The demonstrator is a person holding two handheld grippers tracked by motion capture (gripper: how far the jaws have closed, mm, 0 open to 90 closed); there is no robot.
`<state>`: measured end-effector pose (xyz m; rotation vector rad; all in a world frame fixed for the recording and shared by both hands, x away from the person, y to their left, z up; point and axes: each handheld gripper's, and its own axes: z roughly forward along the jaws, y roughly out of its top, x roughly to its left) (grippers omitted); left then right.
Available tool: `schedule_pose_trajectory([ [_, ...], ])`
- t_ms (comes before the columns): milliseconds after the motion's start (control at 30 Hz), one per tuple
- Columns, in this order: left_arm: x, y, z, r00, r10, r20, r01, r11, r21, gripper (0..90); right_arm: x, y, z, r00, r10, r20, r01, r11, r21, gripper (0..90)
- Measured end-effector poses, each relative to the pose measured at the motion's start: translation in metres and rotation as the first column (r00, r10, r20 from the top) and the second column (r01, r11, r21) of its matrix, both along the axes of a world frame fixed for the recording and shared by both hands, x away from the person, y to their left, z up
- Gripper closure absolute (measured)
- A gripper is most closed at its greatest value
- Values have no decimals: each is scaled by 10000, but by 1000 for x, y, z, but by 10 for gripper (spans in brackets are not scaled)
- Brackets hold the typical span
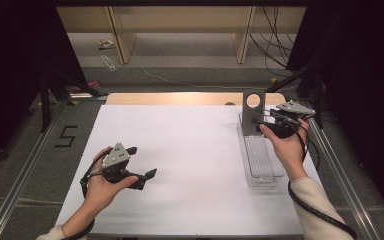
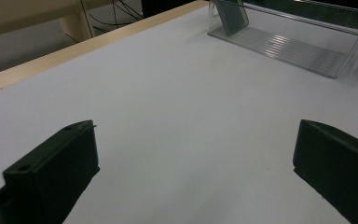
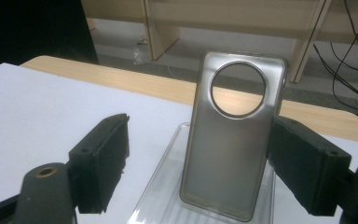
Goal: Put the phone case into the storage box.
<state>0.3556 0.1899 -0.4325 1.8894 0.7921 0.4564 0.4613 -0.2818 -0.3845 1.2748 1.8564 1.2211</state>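
A grey translucent phone case (image 1: 252, 112) with a round camera hole stands upright at the far end of a clear plastic tray (image 1: 262, 162) on the right of the white table. My right gripper (image 1: 266, 120) is open at the case's right side. In the right gripper view the case (image 3: 233, 144) stands between the jaws, with the right jaw close to its edge and the left jaw well apart. My left gripper (image 1: 142, 161) rests open at the table's left front, holding nothing. In the left gripper view its jaws stand wide over bare white surface, with the tray (image 2: 298, 46) and case (image 2: 230, 16) far off.
The white table top (image 1: 190, 150) has a wooden strip (image 1: 180, 98) along its far edge. Metal rails (image 1: 27, 165) run down both sides. A "5" (image 1: 66, 136) is marked on the floor at left. Wooden furniture legs (image 1: 122, 40) and cables (image 1: 275, 50) lie beyond.
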Motion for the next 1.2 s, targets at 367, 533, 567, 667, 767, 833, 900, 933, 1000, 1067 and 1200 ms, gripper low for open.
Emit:
schedule_pose_trajectory([
  [367,0,0,0,10000,-4,-16,4,10000,-35,0,-10,2,0,9995,280,-150,-280,9996,22,230],
  [533,0,0,0,10000,-3,-15,3,10000,-43,0,-14,4,-1,9988,442,-219,-442,9990,21,231],
  [567,0,0,0,10000,-6,-16,6,10000,-42,0,-15,4,0,9986,466,-244,-466,9989,-8,232],
  [667,0,0,0,10000,-8,-7,8,10000,-40,0,-17,5,0,9980,563,-273,-564,9984,-25,231],
  [767,0,1,0,10000,1,-7,-1,10000,-30,0,-19,6,0,9971,698,-313,-699,9976,-22,224],
  [833,0,1,0,10000,8,-12,-8,10000,-35,0,-21,5,0,9965,769,-323,-770,9970,-32,218],
  [900,0,1,0,10000,12,-14,-12,10000,-31,0,-22,4,-1,9960,816,-368,-816,9967,30,217],
  [933,0,0,0,10000,5,-14,-5,10000,-29,0,-23,4,-1,9958,833,-378,-833,9965,29,217],
  [1000,0,0,0,10000,8,-17,-8,10000,-28,0,-24,4,-1,9955,867,-394,-868,9962,-12,217],
  [1067,0,0,0,10000,6,-15,-6,10000,-34,0,-26,3,-1,9950,903,-432,-904,9959,-4,217],
  [1200,0,0,0,10000,8,-27,-8,10000,-30,0,-30,3,-2,9938,1018,-447,-1023,9947,-80,213],
])
